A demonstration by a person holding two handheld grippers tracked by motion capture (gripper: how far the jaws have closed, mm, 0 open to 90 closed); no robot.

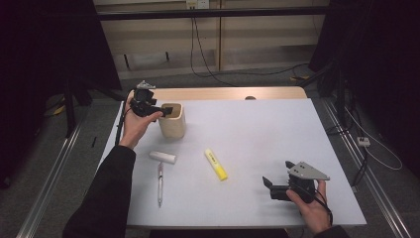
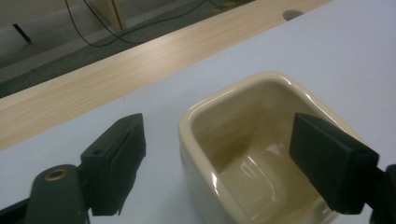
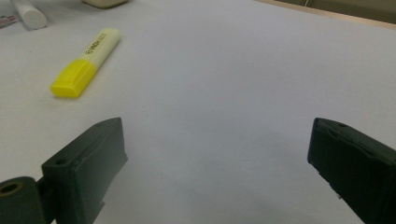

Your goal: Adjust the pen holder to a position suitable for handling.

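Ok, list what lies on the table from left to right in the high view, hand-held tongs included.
Left tongs at the cream cup → yellow highlighter → right tongs. The white tube and the pen sit under the cup's span, so they are left out.

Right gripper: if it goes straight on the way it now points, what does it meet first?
Probably nothing: the right gripper faces bare table. The yellow highlighter lies off to one side.

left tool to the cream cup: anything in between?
Nothing visible. The left tool is at the cream cup, jaws open: one straddles the near wall outside, the other hangs over the empty interior. The highlighter, white tube and pen lie apart, nearer the person.
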